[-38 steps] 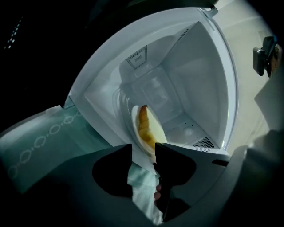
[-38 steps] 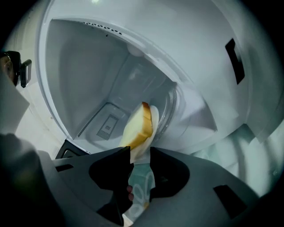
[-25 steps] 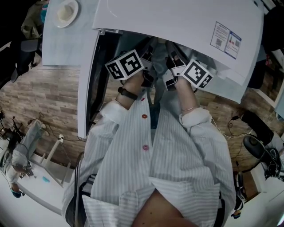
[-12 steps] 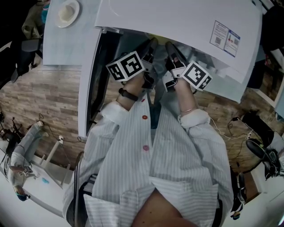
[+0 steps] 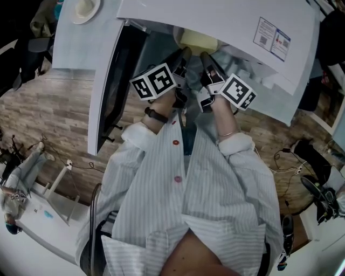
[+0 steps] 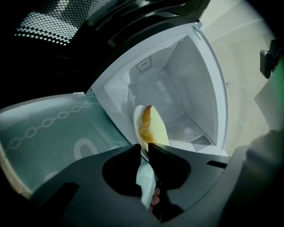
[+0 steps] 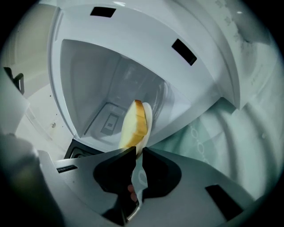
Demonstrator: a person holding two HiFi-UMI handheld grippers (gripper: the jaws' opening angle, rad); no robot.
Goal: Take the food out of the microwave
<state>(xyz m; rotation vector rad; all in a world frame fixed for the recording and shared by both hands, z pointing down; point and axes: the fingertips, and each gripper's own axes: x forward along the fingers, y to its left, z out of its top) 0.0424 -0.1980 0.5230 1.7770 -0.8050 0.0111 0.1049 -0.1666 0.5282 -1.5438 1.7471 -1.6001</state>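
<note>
At the far left of the head view, a small white dish (image 5: 85,7) sits on a pale tabletop (image 5: 73,51). Just right of it the microwave door (image 5: 109,81) hangs swung open toward the near side. The white cavity (image 6: 177,88) stands open behind it.

Next comes the left gripper (image 5: 185,52), which reaches from the person's striped sleeve (image 5: 141,137) toward the oven mouth. In the left gripper view its jaws are pinched tight on the near rim of a white plate (image 6: 137,119), with only the rim between them. A slice of bread (image 6: 146,120) with a browned crust lies on that plate. From above, the bread (image 5: 198,40) shows pale yellow at the front edge of the cavity, between the two gripper tips. Whether the plate rests on the oven floor cannot be told.

On the right, the right gripper (image 5: 205,54) is likewise clamped on the plate's rim (image 7: 147,116), beside the bread (image 7: 132,126). Farther right, a printed label (image 5: 274,40) is stuck on the microwave's white top (image 5: 215,21).
</note>
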